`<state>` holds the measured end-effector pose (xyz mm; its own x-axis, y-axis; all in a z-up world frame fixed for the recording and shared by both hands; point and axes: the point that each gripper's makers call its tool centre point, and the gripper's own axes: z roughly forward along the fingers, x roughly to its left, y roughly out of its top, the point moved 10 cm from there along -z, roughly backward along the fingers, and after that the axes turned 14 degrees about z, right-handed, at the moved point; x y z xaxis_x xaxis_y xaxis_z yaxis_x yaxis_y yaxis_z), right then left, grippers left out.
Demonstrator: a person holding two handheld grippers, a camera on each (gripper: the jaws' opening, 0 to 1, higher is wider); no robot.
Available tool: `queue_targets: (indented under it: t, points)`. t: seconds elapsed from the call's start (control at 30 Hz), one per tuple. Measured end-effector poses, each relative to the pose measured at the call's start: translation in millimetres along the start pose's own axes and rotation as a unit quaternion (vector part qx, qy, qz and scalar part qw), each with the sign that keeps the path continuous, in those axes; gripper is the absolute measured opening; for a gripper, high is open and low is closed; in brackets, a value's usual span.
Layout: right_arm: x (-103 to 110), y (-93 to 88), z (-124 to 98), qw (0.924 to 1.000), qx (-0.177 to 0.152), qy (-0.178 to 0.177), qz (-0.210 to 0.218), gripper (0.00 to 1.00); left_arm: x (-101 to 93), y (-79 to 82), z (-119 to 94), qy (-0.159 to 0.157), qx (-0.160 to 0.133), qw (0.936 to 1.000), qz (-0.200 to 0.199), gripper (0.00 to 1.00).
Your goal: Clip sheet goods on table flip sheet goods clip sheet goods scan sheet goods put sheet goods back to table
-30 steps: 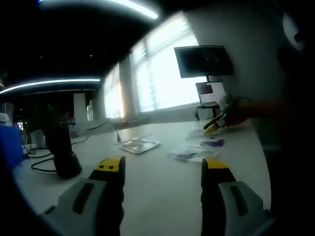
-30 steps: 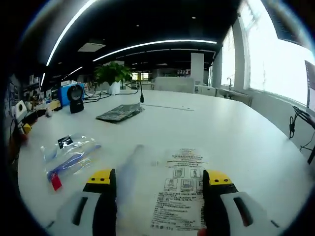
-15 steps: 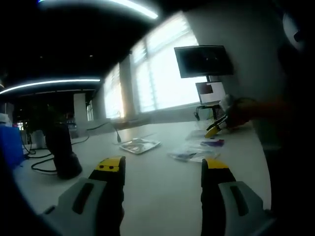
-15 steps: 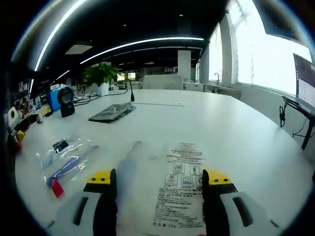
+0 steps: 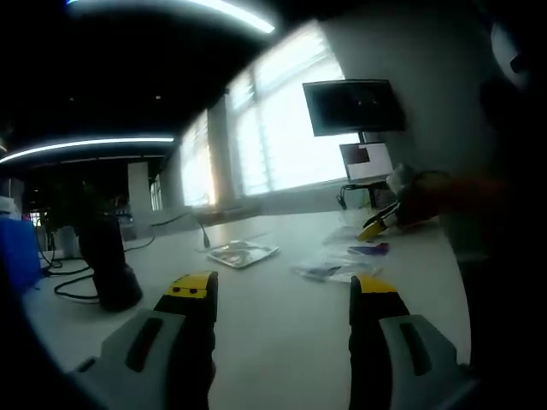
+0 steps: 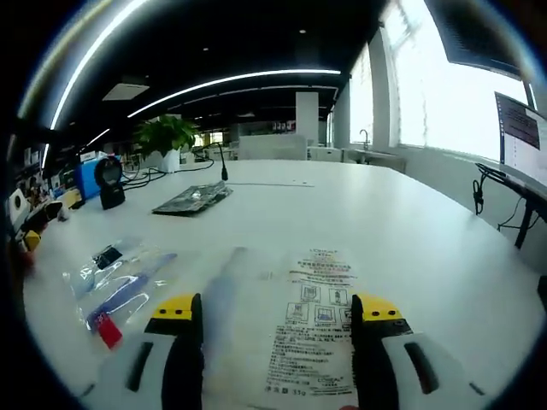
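The right gripper [image 6: 278,346] has lifted its clear printed sheet bag [image 6: 291,329] slightly off the table [image 6: 410,231] — fingers wide, grip on it unclear. The left gripper [image 5: 282,329] stays empty and wide open near the scanner [image 5: 107,256] — scanning likely comes next.

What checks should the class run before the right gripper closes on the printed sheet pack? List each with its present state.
1. Right gripper open: ok.
2. Printed sheet pack lies between its jaws: ok.
3. Pack apart from the clear bag with the red tag: ok.
4. Left gripper open, holding nothing: ok.
5. Black scanner upright on the white table: ok.
6. Jaws low enough to catch the pack: cannot tell.
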<state>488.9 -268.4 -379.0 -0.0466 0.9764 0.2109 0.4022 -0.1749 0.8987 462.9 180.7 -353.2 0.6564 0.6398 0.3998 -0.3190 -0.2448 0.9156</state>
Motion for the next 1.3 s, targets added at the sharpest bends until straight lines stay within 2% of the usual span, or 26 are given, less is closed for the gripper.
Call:
queue_targets:
  t: [0.27,0.37,0.4,0.73,0.87,1.07,1.3]
  points:
    - [-2,1.5,-1,0.9999,-0.006,-0.004,0.014,0.62,0.1,-0.3,0,0.001,0.003,1.0000,0.001,0.55]
    - [-2,3.0,-1,0.9980,-0.021,0.009,0.059,0.64,0.2,-0.3,0,0.002,0.003,1.0000,0.001,0.55]
    - [-4,3.3,-2,0.9979,-0.022,0.010,0.060,0.64,0.2,-0.3,0,0.002,0.003,1.0000,0.000,0.55]
    - [-7,11.1,-5,0.9976,-0.041,0.011,0.054,0.61,0.5,0.4,0,0.001,-0.001,1.0000,-0.001,0.55]
    - [-9,11.9,-5,0.9985,-0.039,0.011,0.037,0.59,0.6,-0.6,1,0.002,0.002,1.0000,0.000,0.55]
    - [-13,13.9,-5,0.9982,-0.042,0.021,0.036,0.59,1.2,-1.8,1,0.005,0.007,1.0000,-0.001,0.55]
    - [-20,20.5,-4,0.9990,-0.039,0.021,0.000,0.57,1.6,-2.3,1,0.008,0.009,0.9999,-0.002,0.55]
